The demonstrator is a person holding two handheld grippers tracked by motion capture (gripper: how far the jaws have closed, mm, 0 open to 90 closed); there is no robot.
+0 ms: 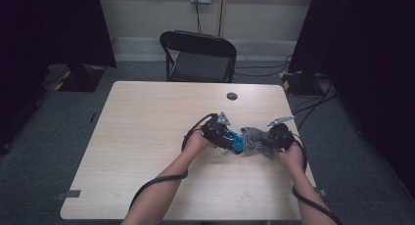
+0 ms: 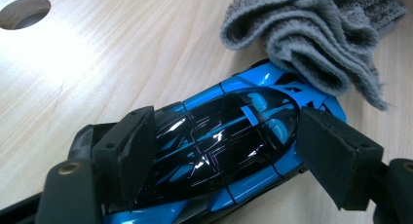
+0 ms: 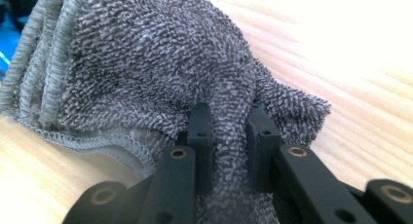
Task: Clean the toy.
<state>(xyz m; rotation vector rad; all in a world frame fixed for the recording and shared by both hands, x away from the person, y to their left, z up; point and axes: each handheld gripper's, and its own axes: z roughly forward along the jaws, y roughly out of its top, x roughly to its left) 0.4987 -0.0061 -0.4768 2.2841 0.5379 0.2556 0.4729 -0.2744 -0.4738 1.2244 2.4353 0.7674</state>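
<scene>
A blue and black toy car (image 2: 229,141) lies on the wooden table (image 1: 147,137), and my left gripper (image 2: 224,158) is shut on its sides, one pad on each flank. In the high view the car (image 1: 234,142) sits just right of the table's middle, under my left gripper (image 1: 222,132). A grey terry cloth (image 3: 146,68) is bunched in my right gripper (image 3: 229,136), whose jaws pinch a fold of it. The cloth (image 2: 311,34) rests against the car's far end. In the high view the cloth (image 1: 254,139) lies between the two grippers, with my right gripper (image 1: 279,134) at its right.
A round cable hole (image 1: 232,96) is in the table's far side, also seen as a hole (image 2: 24,12) from the left gripper. A black folding chair (image 1: 198,56) stands beyond the table. Cables trail from both grippers over the front edge.
</scene>
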